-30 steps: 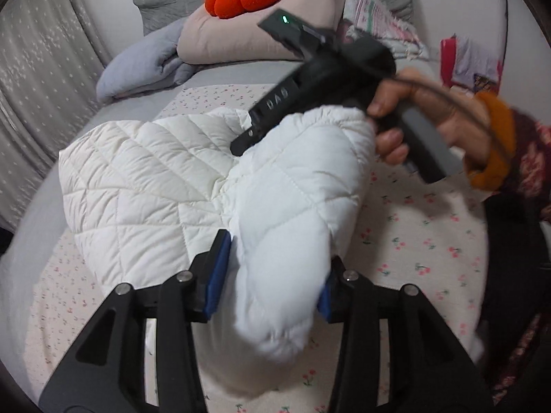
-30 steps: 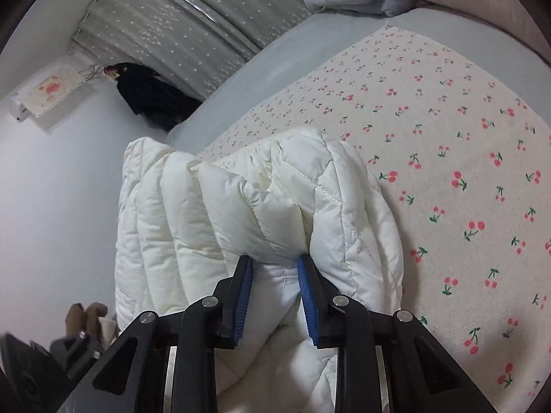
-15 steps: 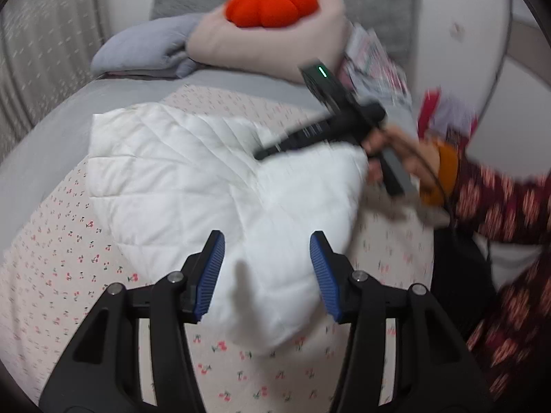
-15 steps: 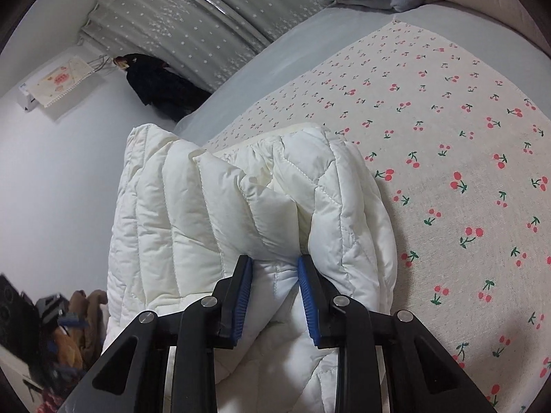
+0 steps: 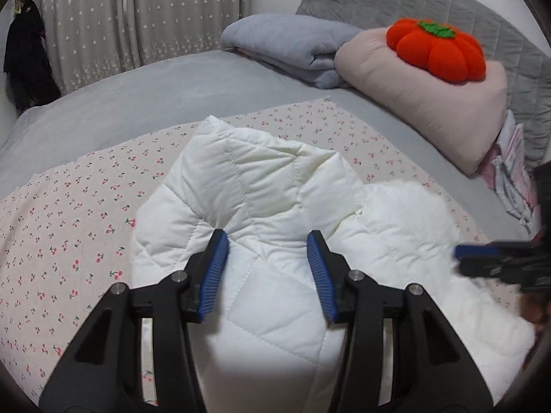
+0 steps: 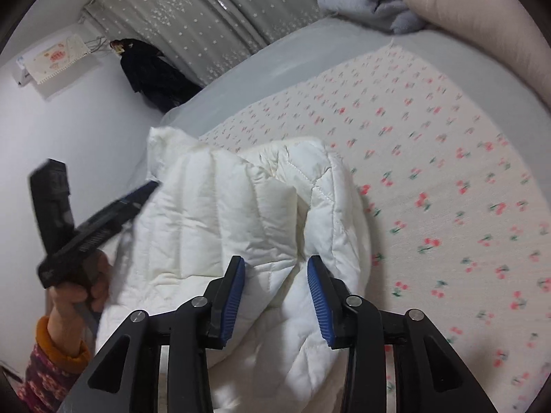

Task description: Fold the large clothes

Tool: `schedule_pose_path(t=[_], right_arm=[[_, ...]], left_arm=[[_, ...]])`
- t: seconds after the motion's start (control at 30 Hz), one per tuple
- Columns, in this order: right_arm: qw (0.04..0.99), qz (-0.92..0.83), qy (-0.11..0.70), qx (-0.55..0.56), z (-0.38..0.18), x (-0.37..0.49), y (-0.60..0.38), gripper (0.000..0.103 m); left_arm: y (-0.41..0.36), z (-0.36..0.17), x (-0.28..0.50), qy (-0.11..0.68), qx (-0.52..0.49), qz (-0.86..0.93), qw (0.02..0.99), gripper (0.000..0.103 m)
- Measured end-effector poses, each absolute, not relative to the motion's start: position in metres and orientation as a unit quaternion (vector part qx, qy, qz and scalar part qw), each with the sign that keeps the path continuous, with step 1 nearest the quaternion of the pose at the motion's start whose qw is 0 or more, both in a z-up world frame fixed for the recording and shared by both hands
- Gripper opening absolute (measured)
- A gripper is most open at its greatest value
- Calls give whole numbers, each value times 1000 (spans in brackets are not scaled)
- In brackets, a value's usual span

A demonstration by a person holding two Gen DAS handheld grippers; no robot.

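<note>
A white quilted jacket point(image 5: 275, 186) lies folded in a puffy heap on the cherry-print sheet point(image 5: 69, 241). My left gripper point(image 5: 267, 251) hovers just over its near part. Its jaws are closing a little, but the blue pads point(image 5: 213, 272) press on nothing. My right gripper point(image 6: 275, 275) stands over the jacket point(image 6: 213, 213) with a raised fold between its pads. Its jaws are opening and they no longer pinch the cloth. The right gripper point(image 5: 499, 265) shows at the left view's right edge. A hand point(image 6: 82, 285) holds the left gripper point(image 6: 96, 220) at the jacket's left side.
At the head of the bed lie a pink pillow point(image 5: 430, 103) with an orange pumpkin cushion point(image 5: 437, 48) on it and a folded grey-blue blanket point(image 5: 292, 44). Grey curtains point(image 5: 137, 17) and a hanging dark coat point(image 5: 27, 55) stand behind. Printed cloth point(image 5: 516, 172) lies at the right.
The left gripper let go of the jacket's fold, rolled and swung across above it. The right gripper's jaws parted off the fold they pinched and it rose slightly.
</note>
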State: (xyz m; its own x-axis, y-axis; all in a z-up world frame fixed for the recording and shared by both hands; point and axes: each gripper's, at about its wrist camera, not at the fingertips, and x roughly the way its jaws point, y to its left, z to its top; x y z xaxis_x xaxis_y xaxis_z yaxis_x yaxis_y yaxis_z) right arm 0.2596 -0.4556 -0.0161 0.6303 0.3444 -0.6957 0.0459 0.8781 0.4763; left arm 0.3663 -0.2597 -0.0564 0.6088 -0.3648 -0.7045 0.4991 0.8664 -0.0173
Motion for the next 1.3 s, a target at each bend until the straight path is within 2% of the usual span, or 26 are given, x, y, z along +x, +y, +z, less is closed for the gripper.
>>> schedule_pose_path(t=[0.17,0.27,0.43,0.57,0.87,1.0,1.3], right_arm=[[903,43,368,217,48,246,-434,56],[909,30,350,222,55,262,-415,57],[912,-67,379,140,12,302,-393,57],[896,-61,403,175,-17,306,-404,57],[895,-48,399,195,-50,315,-396,59],[901,-49,383,197,-62,320,-385,66],[902,-44,375,211,-78,330,-388,67]], left_arm=[[-284,-63,363,360,150,-204,898,50],[-283,-62,365,365,150,-199,897,50],[-270,-45,371,371,138,-196,897,50],[-265,-33,389,374,97,-186,903,50],[-252,-78,420,390,115,-143,902,50],[-230,-94,431,397,62,-148,904,50],[-232,-111,442,404,45,-157,900,50]])
